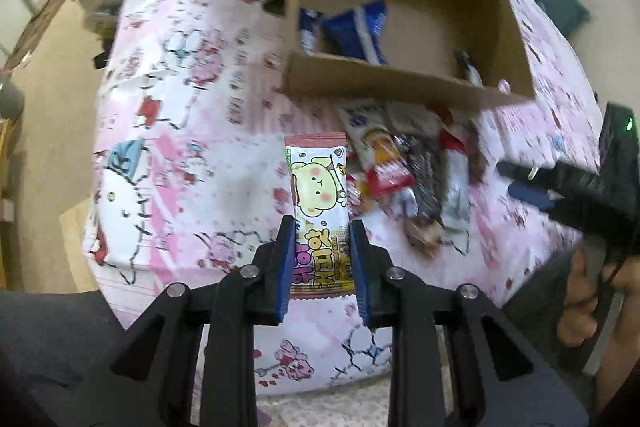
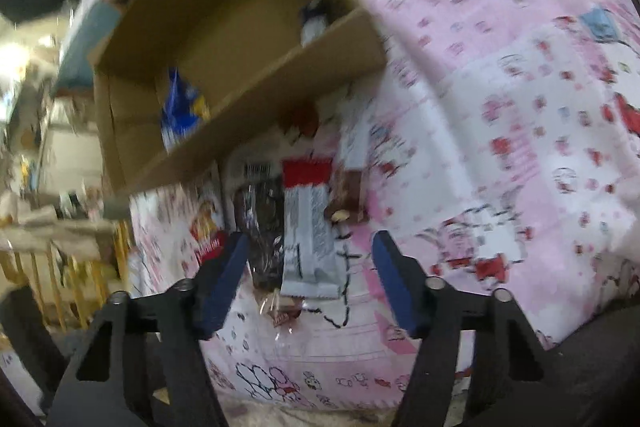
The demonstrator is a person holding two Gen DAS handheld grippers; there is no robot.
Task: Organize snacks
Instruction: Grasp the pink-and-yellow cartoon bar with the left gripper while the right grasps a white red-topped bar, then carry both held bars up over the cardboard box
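Left wrist view looks forward, close over the pink cloth [image 1: 180, 131]. Right wrist view likewise. Both share the cardboard box [image 1: 400, 83] and snack pile [image 1: 416, 179].

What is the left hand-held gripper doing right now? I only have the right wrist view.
Observer: The left hand-held gripper is shut on a bear-print snack stick, which points toward the cardboard box.
Operator: I can make out one blue packet in that box. Any more?
Observer: Yes, two. A wide blue packet lies at the box's left end, and a second blue packet is beside it, against the wall.
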